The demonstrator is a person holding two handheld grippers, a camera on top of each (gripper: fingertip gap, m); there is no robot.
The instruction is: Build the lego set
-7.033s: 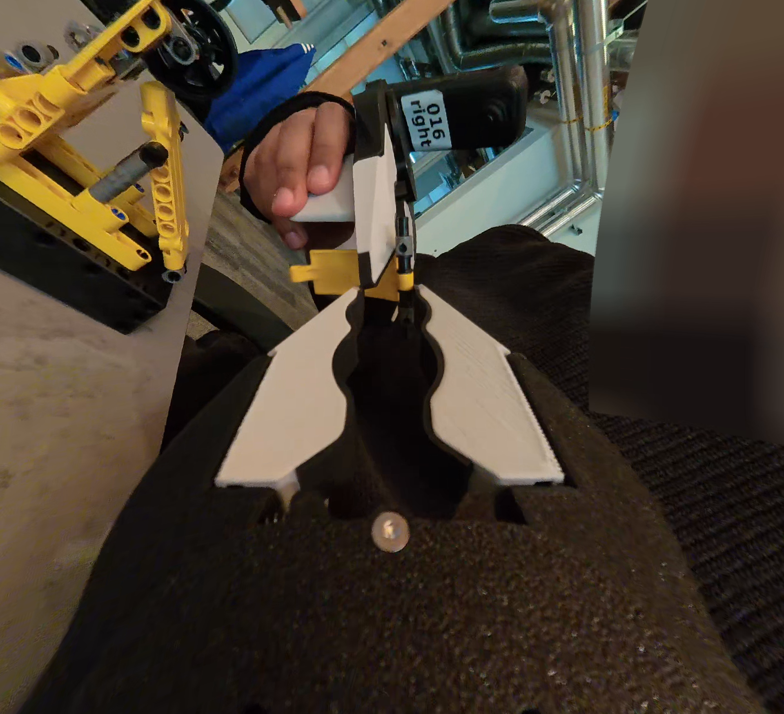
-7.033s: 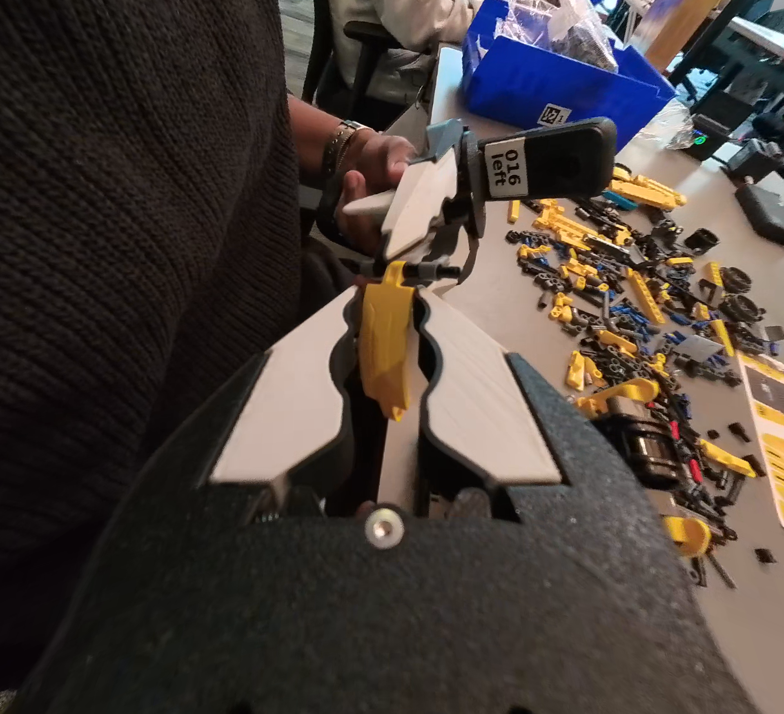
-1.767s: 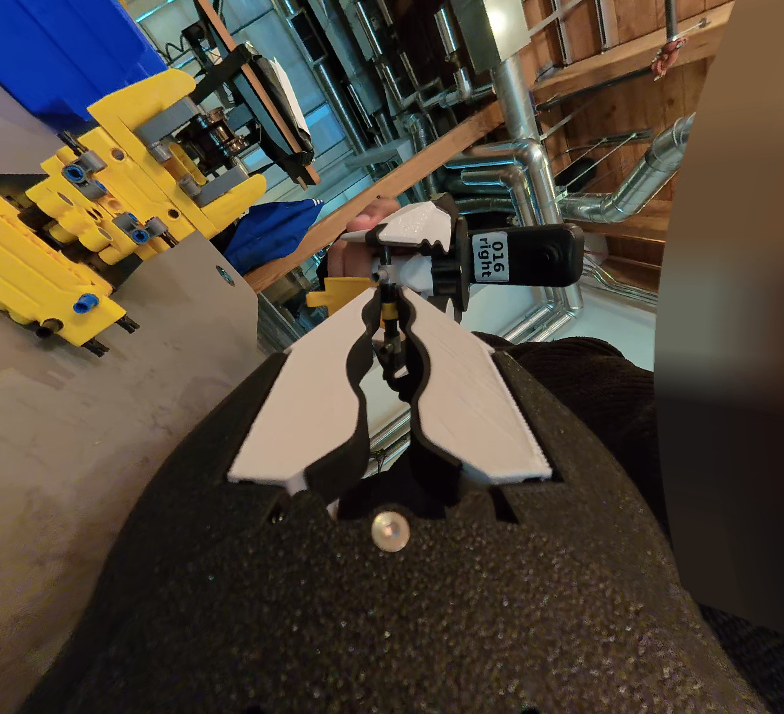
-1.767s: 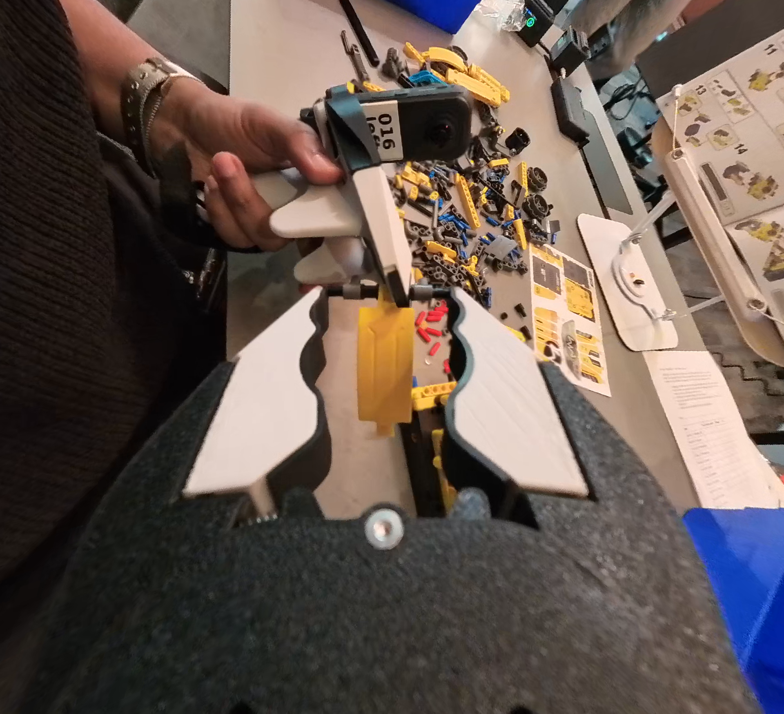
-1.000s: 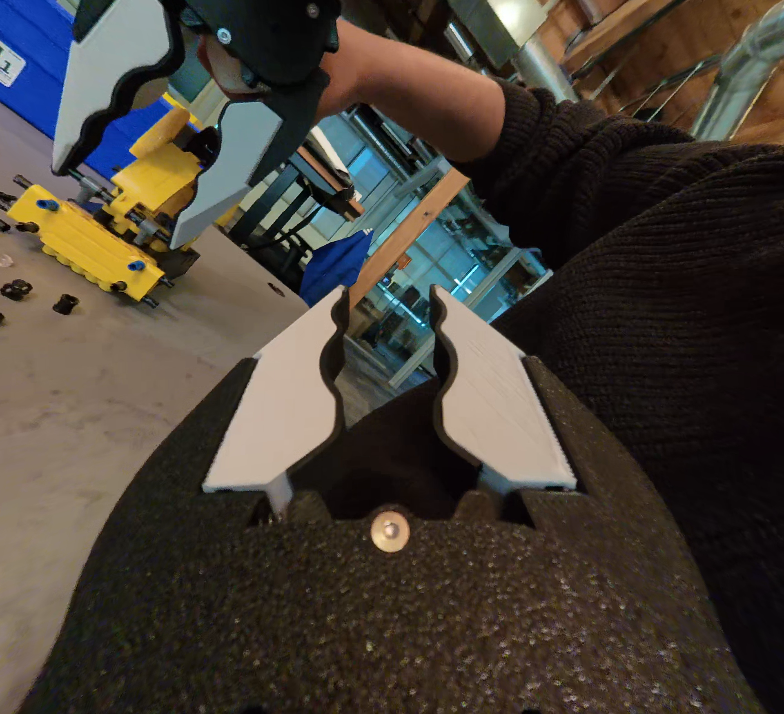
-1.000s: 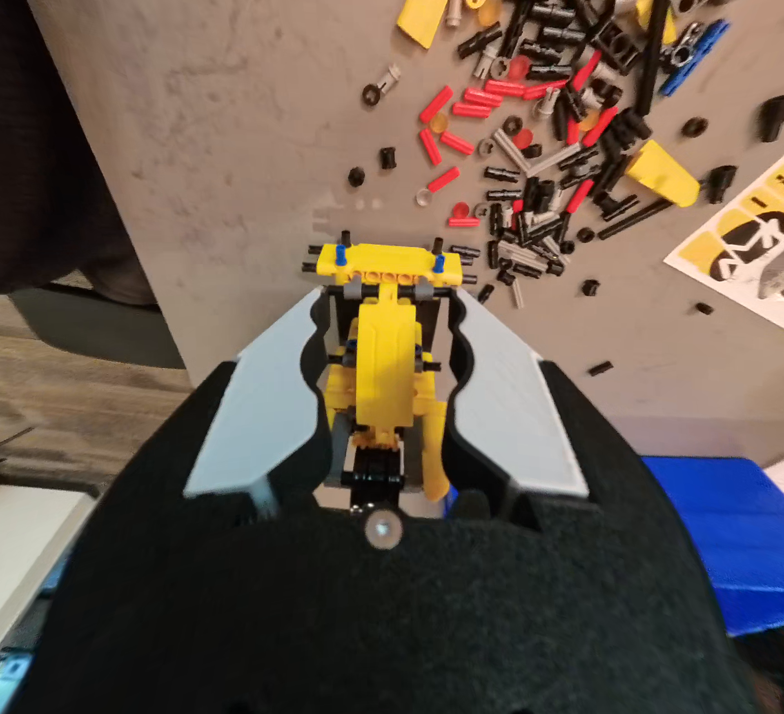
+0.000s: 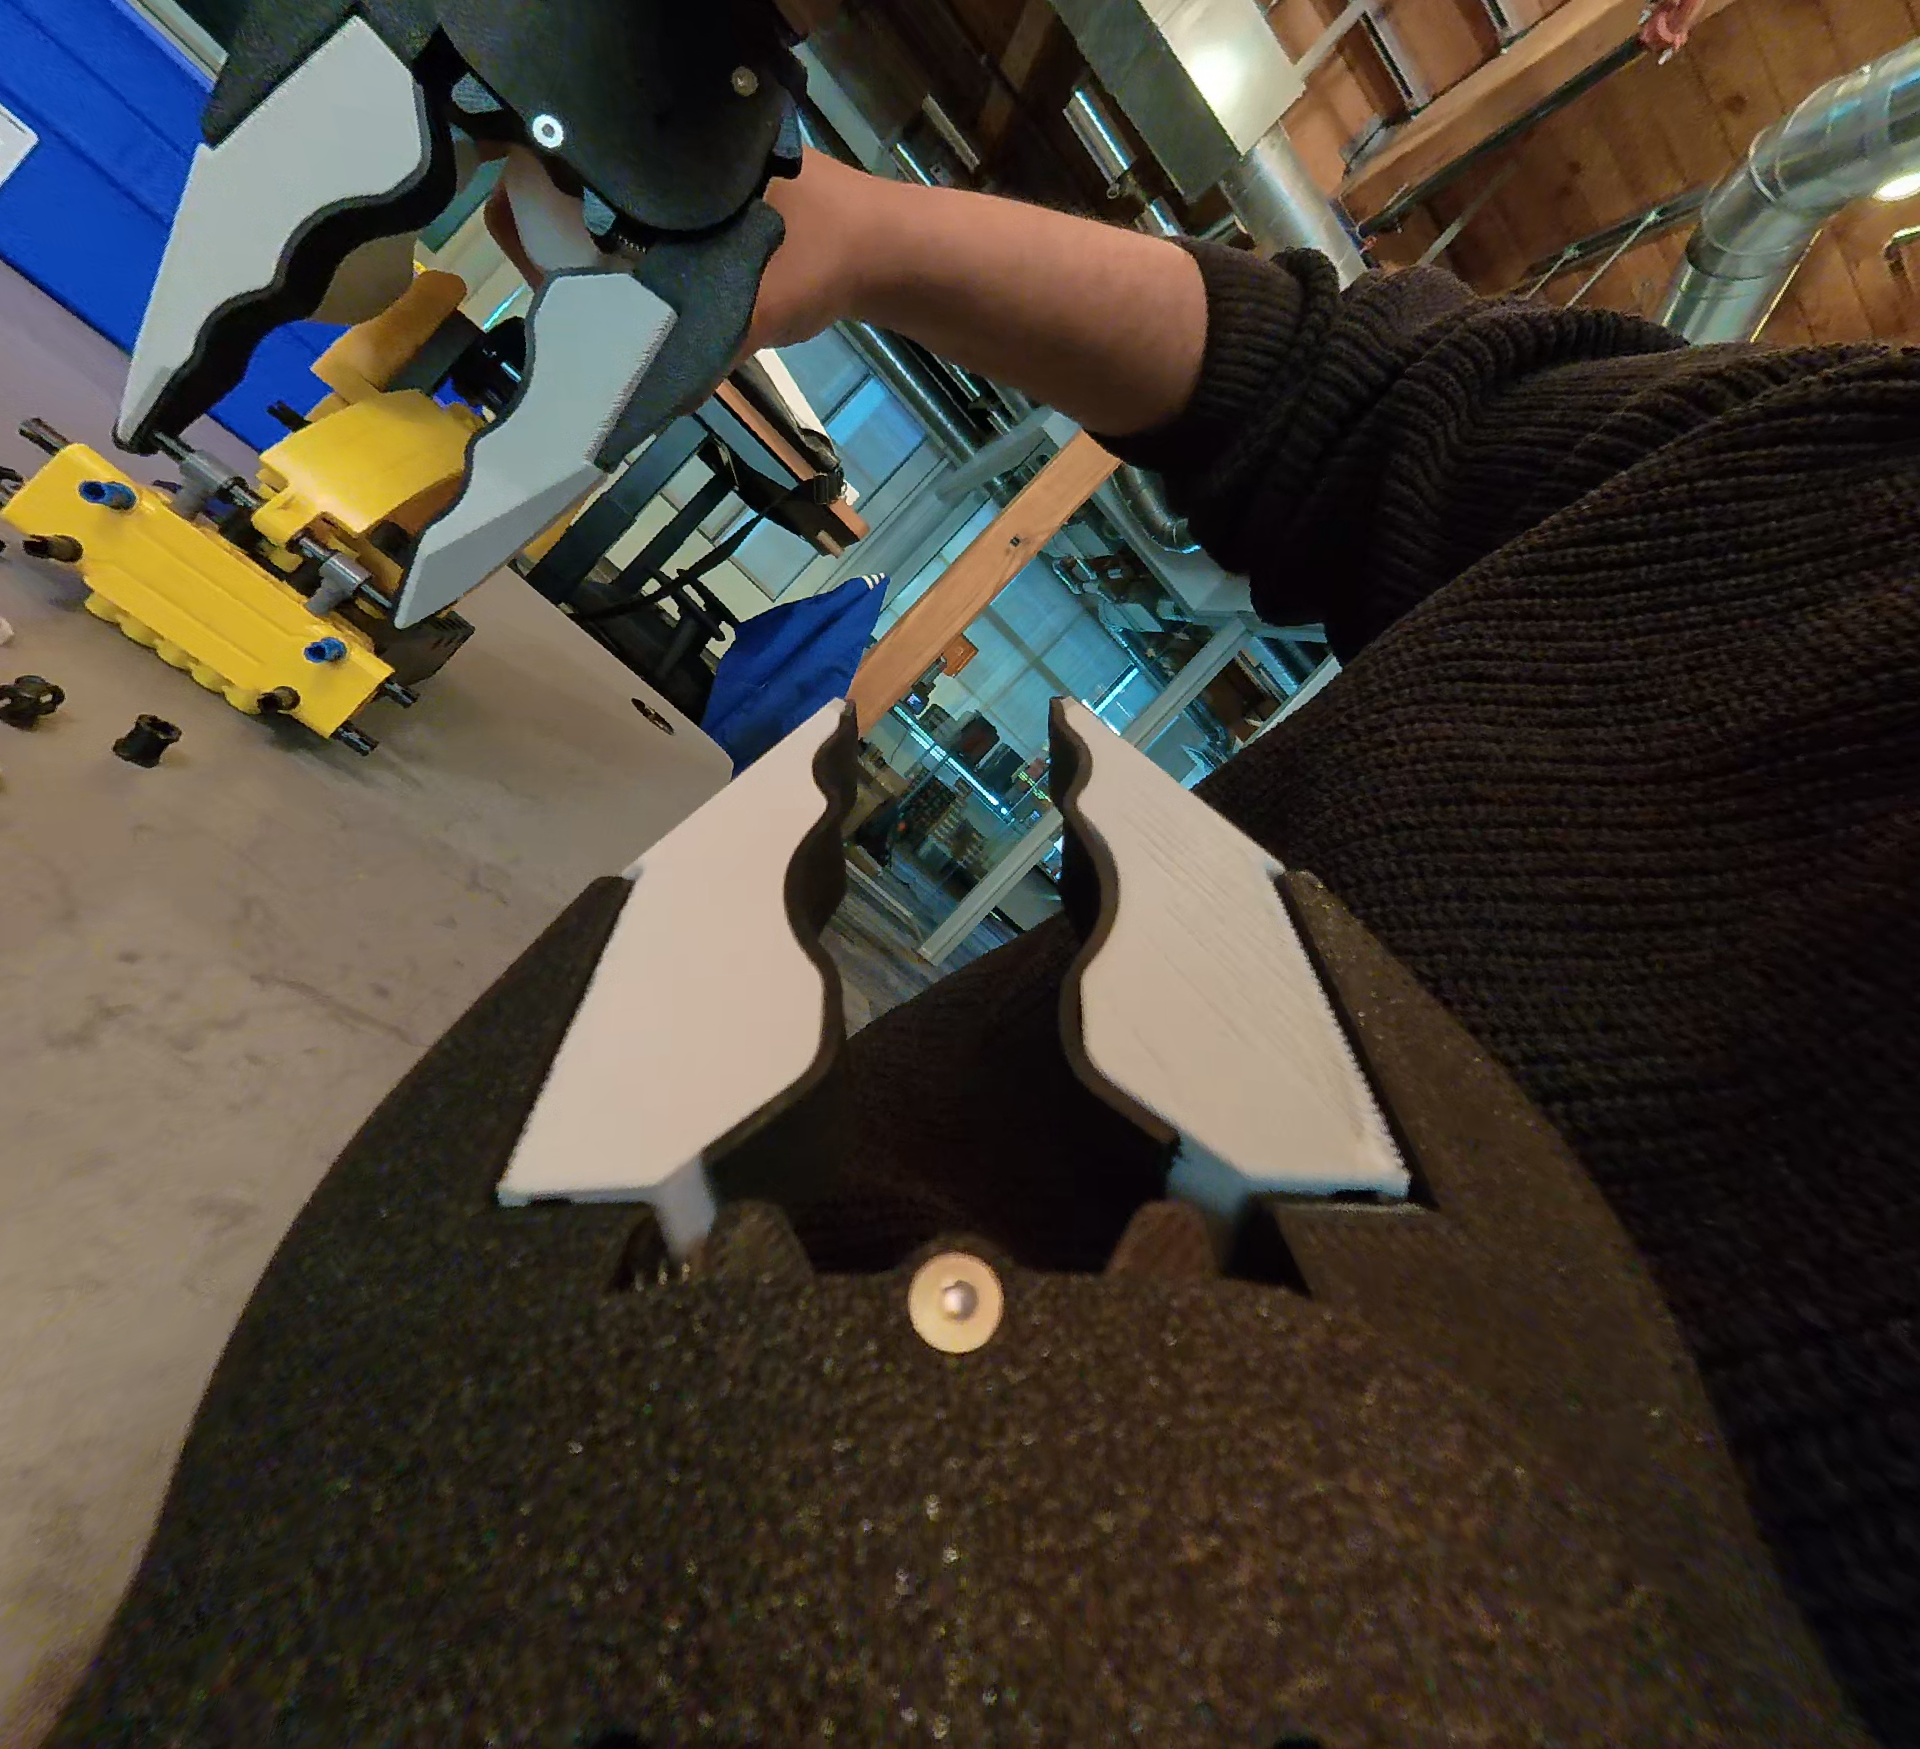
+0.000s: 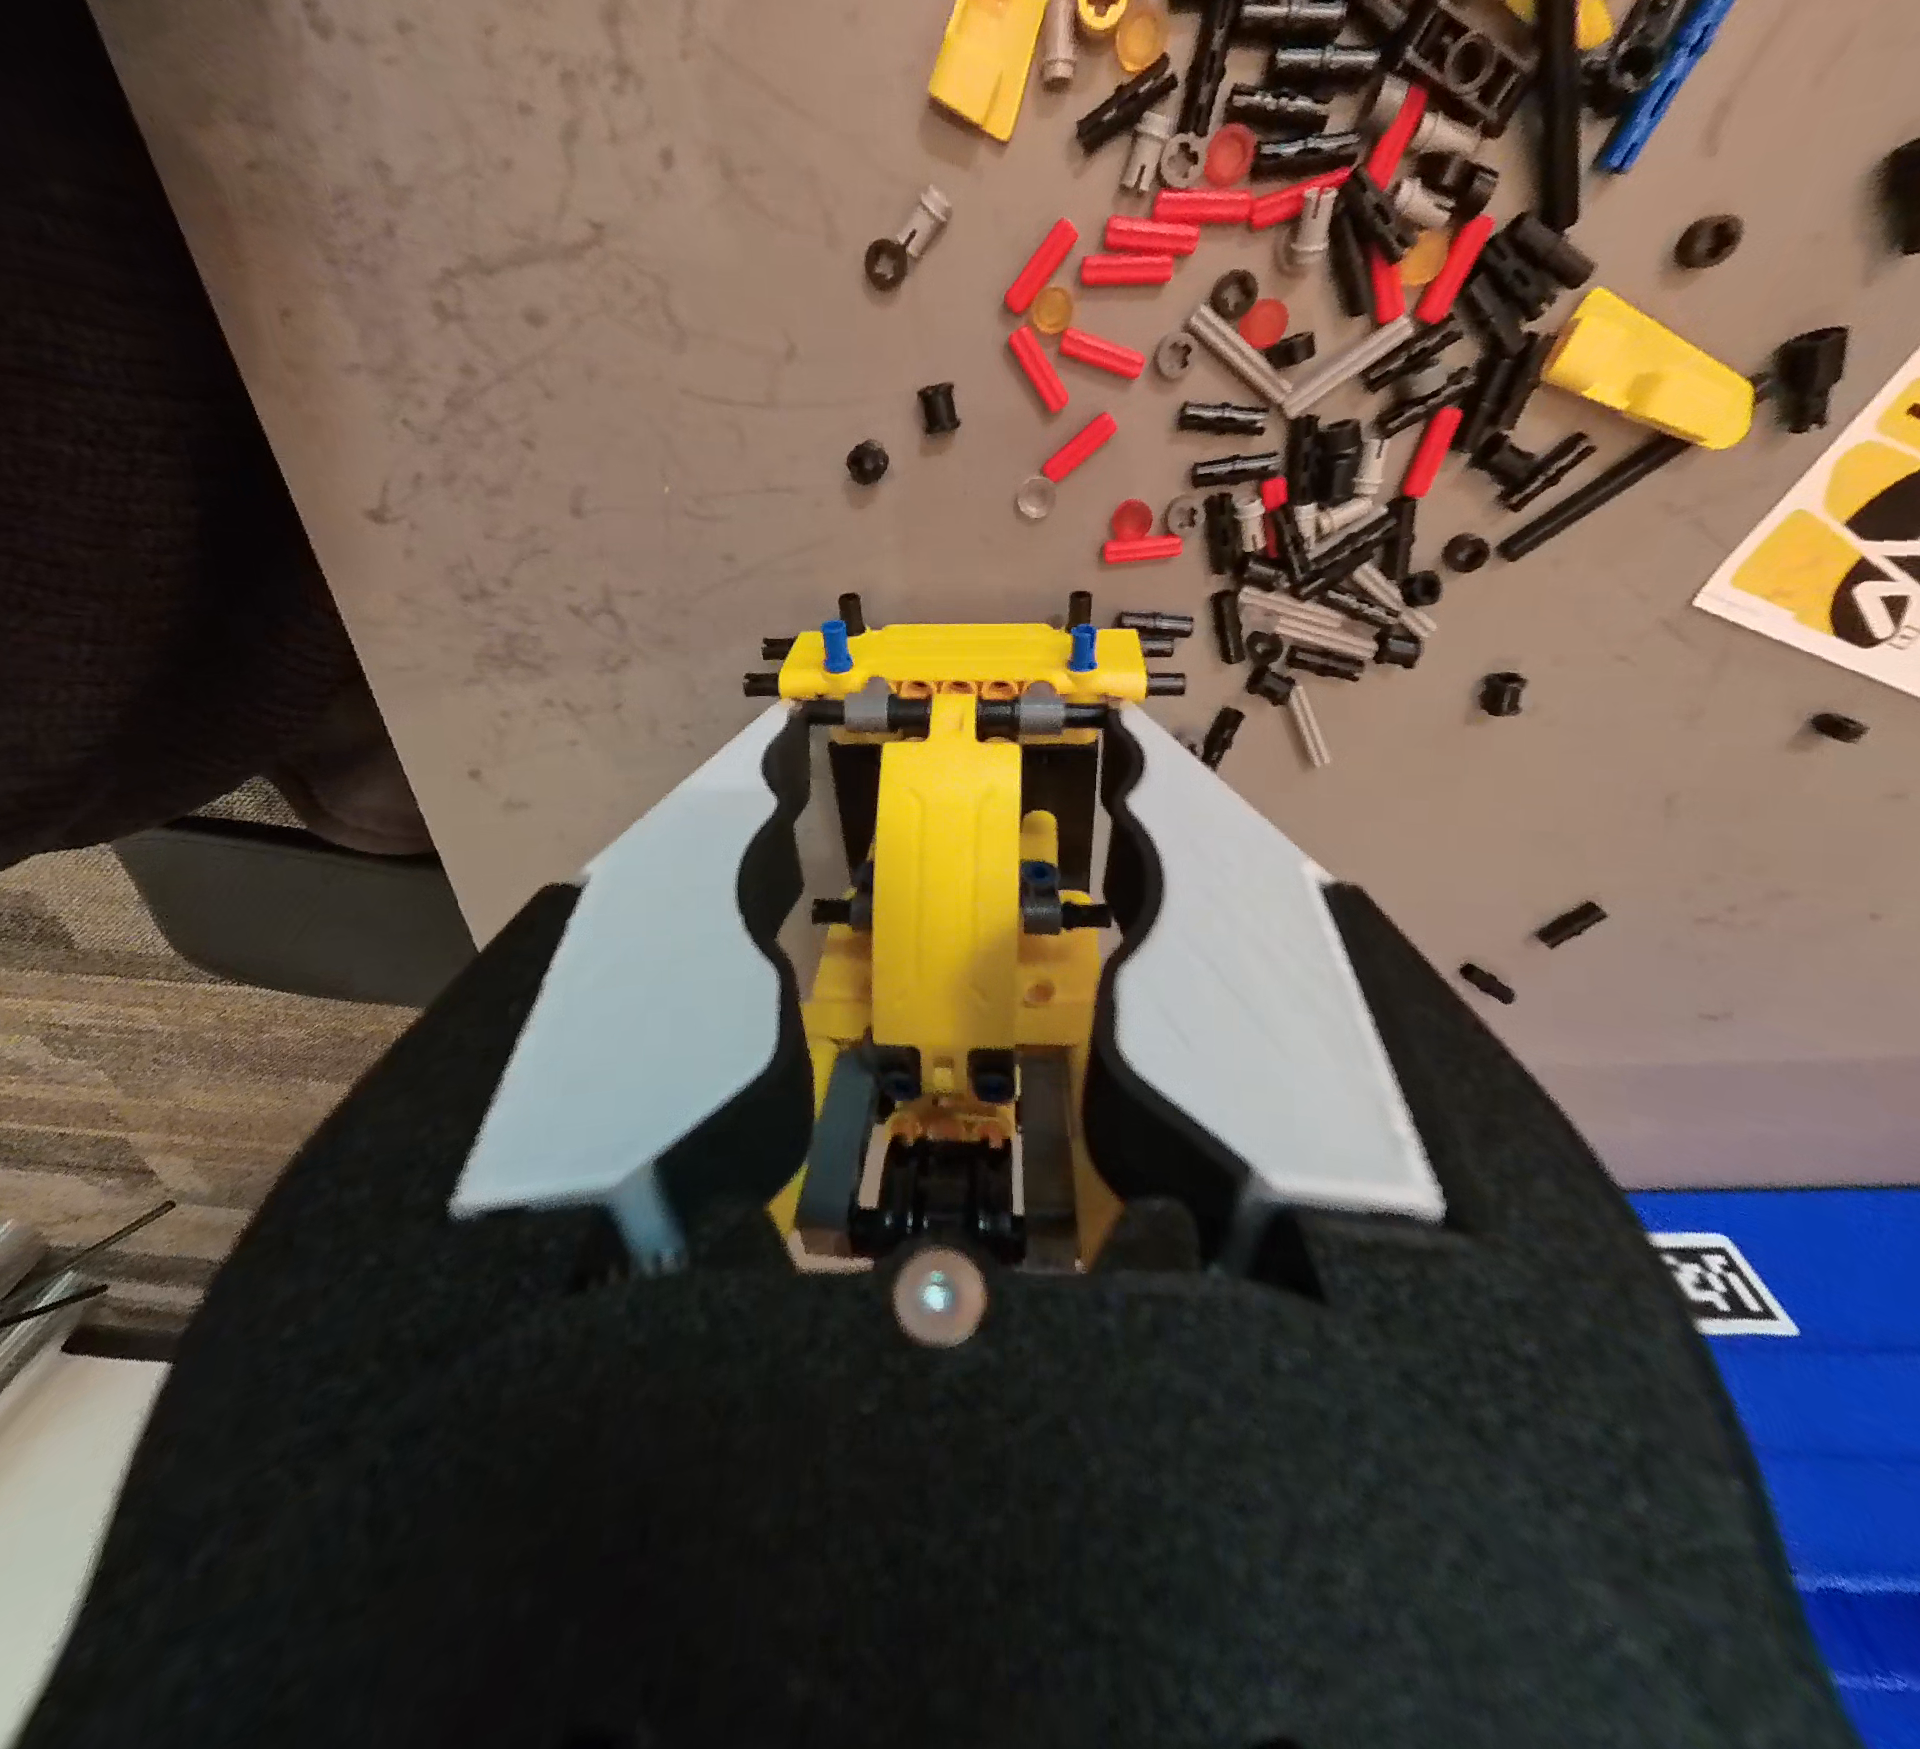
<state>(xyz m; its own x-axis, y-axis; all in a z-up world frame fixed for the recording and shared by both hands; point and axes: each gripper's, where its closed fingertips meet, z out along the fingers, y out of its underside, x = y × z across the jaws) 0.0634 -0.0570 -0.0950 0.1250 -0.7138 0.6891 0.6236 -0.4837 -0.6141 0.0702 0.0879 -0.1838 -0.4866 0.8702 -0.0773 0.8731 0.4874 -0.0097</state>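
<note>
Though wide apart, right tool tight on black axle

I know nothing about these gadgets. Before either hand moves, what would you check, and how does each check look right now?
1. Left tool empty: ok, it is open with nothing between its fingers.
2. Right tool lined up on the yellow model: ok, one finger on each side.
3. Right tool gripping the model's axle: cannot tell; the fingertips sit at the axle's ends.
4. Model resting on the table: ok.
5. Loose parts clear of the right tool: not ok, a few pins lie right beside one finger.
</note>
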